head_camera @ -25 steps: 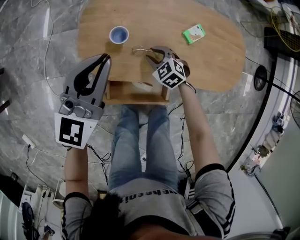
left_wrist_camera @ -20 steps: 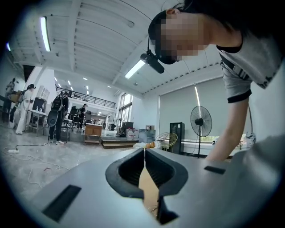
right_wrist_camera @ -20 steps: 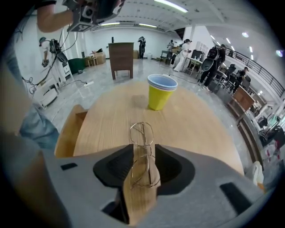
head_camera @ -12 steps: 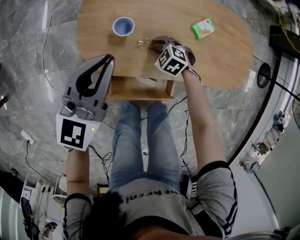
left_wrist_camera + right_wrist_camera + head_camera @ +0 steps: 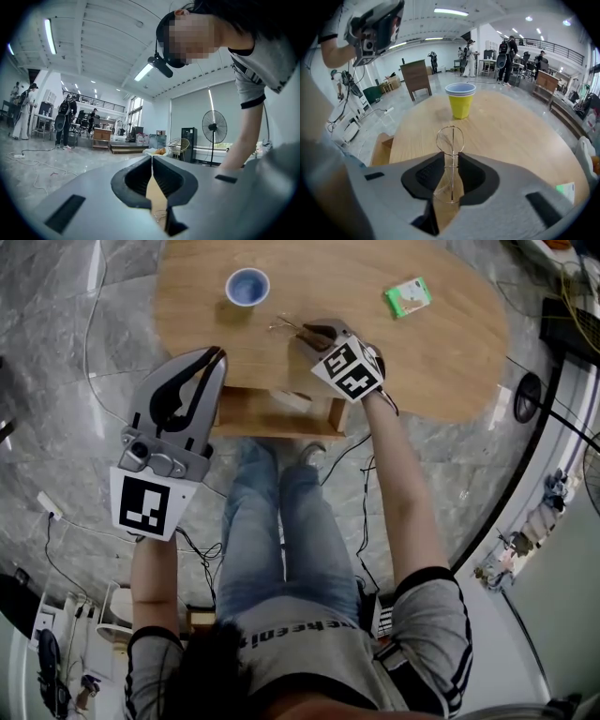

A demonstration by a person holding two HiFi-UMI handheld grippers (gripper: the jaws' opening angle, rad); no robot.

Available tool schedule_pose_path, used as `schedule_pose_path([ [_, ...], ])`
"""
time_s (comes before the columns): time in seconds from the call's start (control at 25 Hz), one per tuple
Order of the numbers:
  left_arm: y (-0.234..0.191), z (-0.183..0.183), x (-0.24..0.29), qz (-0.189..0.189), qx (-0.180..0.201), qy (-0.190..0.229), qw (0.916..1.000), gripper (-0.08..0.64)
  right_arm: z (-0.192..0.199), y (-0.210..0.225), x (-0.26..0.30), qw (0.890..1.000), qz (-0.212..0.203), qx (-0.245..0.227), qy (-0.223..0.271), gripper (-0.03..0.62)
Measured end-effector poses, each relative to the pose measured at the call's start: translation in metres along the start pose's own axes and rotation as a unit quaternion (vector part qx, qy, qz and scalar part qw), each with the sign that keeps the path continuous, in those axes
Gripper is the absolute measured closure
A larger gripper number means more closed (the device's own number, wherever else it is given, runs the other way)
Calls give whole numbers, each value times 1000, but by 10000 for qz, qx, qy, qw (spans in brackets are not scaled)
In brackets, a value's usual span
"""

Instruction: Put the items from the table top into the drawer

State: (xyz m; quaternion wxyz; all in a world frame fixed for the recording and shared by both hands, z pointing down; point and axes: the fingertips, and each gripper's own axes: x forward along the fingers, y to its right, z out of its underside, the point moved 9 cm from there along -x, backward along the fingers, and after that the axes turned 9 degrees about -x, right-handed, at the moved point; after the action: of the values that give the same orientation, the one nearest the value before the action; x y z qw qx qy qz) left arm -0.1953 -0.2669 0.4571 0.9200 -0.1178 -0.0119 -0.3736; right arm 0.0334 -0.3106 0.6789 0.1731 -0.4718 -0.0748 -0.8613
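Note:
Thin wire-framed glasses (image 5: 289, 326) lie on the wooden table (image 5: 431, 362), near its front edge. My right gripper (image 5: 314, 332) points down at them. In the right gripper view the glasses (image 5: 450, 139) stand between the jaws of the right gripper (image 5: 451, 157), which are closing, with a sliver of table showing beside the wire. A blue-lined yellow paper cup (image 5: 247, 285) stands at the back left, and also shows beyond the glasses as the cup (image 5: 461, 101). A green packet (image 5: 407, 296) lies at the back right. Left of the open drawer (image 5: 272, 413), my left gripper (image 5: 214, 354) is shut and empty.
A roll of tape (image 5: 292, 399) lies in the drawer, which juts out over the person's legs. The drawer's edge (image 5: 382, 147) shows left of the right gripper. Cables trail over the marble floor (image 5: 84, 381). A standing fan (image 5: 214, 126) is far off.
My right gripper has sunk a little toward the glasses and its jaws have drawn closer about them. The left gripper has dropped slightly. The glasses, cup and packet stay put.

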Motion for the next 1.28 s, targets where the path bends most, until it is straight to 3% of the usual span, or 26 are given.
schedule_pose_path([
  [0.32, 33, -2, -11, -169, 34, 170, 9997, 549, -5, -25, -38, 9951, 294, 356, 871, 502],
  [0.64, 68, -5, -27, -395, 78, 274, 9988, 549, -8, -65, -71, 9877, 189, 359, 1511, 502],
  [1.04, 94, -6, -60, -832, 91, 434, 9955, 549, -18, -110, -89, 9791, -88, 376, 1997, 502],
  [1.28, 105, -5, -83, -1069, 101, 516, 9929, 549, -18, -140, -85, 9783, -287, 332, 2023, 502],
])
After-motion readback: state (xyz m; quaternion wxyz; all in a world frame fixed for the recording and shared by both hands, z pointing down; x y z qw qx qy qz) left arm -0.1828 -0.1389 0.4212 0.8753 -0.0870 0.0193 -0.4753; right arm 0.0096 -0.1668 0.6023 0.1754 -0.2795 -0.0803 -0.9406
